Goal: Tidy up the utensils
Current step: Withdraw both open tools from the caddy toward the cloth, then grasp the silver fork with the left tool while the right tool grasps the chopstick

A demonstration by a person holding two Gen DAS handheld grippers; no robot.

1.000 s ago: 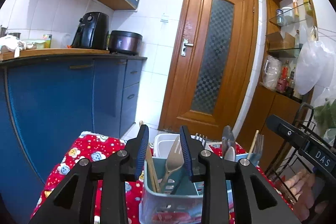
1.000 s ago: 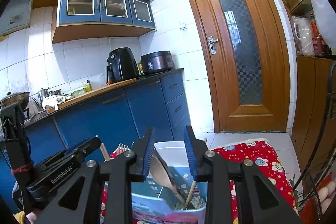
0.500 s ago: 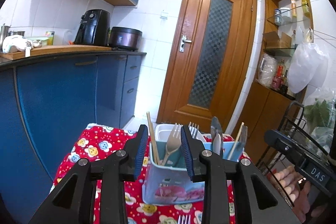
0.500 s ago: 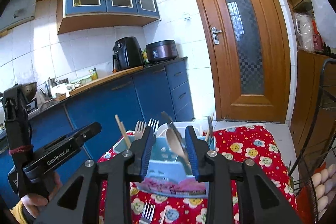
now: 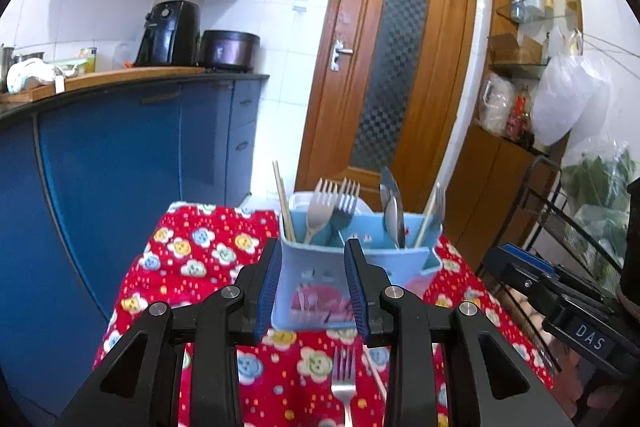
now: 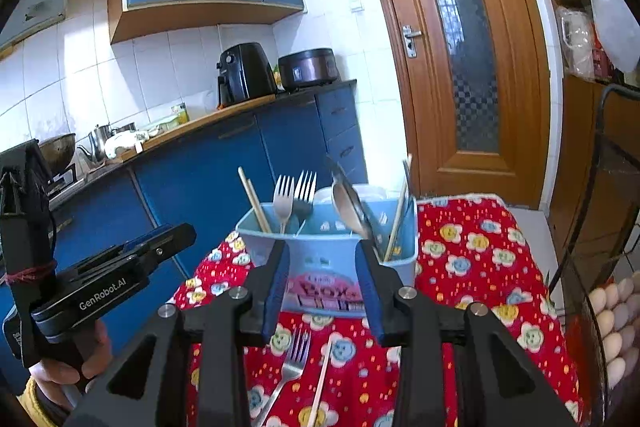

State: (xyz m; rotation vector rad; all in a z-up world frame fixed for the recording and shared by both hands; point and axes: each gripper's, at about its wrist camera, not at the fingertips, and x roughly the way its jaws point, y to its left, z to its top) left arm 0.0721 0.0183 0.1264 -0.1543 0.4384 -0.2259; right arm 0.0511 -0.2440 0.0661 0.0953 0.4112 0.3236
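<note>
A light blue utensil caddy (image 5: pixel 352 267) (image 6: pixel 332 259) stands on the red flowered tablecloth (image 5: pixel 192 259) (image 6: pixel 472 259). It holds forks (image 5: pixel 324 211) (image 6: pixel 294 197), spoons (image 5: pixel 392 211) (image 6: pixel 350 203) and chopsticks (image 5: pixel 284 203) (image 6: pixel 254 199). A loose fork (image 5: pixel 344 379) (image 6: pixel 290 367) and a chopstick (image 6: pixel 322 375) lie on the cloth in front of it. My left gripper (image 5: pixel 312 287) is open and empty, held back from the caddy. My right gripper (image 6: pixel 322 287) is open and empty, also short of the caddy.
A white tub (image 5: pixel 300 199) stands behind the caddy. Blue cabinets (image 5: pixel 120 163) run along the left. A wooden door (image 5: pixel 384 83) is behind the table. A black wire rack (image 5: pixel 560 211) stands right of the table, with eggs (image 6: pixel 612 323) in it.
Both grippers have pulled back and away from the caddy; it looks smaller now, and the loose fork and chopstick on the cloth have come into view.
</note>
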